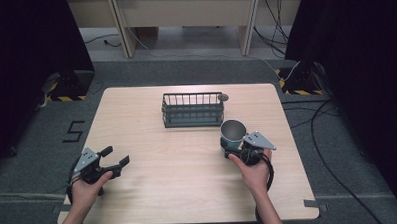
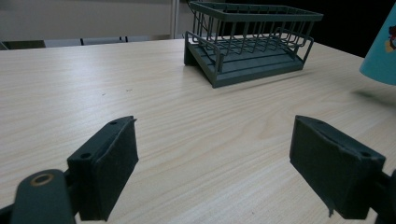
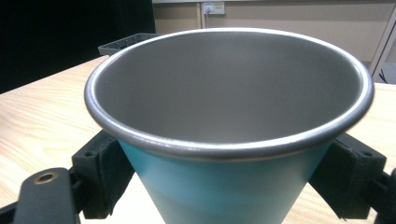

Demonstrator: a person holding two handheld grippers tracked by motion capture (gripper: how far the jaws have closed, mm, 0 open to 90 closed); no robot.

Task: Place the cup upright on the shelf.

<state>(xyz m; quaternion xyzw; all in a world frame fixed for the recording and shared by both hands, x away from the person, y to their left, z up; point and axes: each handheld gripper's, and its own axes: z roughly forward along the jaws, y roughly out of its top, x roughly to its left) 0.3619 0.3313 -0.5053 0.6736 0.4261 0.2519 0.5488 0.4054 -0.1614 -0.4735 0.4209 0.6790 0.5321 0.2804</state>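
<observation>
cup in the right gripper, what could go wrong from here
1. The cup tapers downward and the right gripper clamps its smooth teal wall low down, so it could slip or tilt between the pads.
2. The rack stands just behind the cup; a low carry might knock the rim against its wire rail.
3. The left gripper is open and far off, so it cannot steady a slip.

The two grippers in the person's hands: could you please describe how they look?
Both are black. The left gripper has two flat rectangular jaw pads with small screw holes and a round brass-ringed hole at its base. The right gripper looks the same. Each carries a grey three-cornered plate on top and trails a black cable. Forearms are bare.
</observation>
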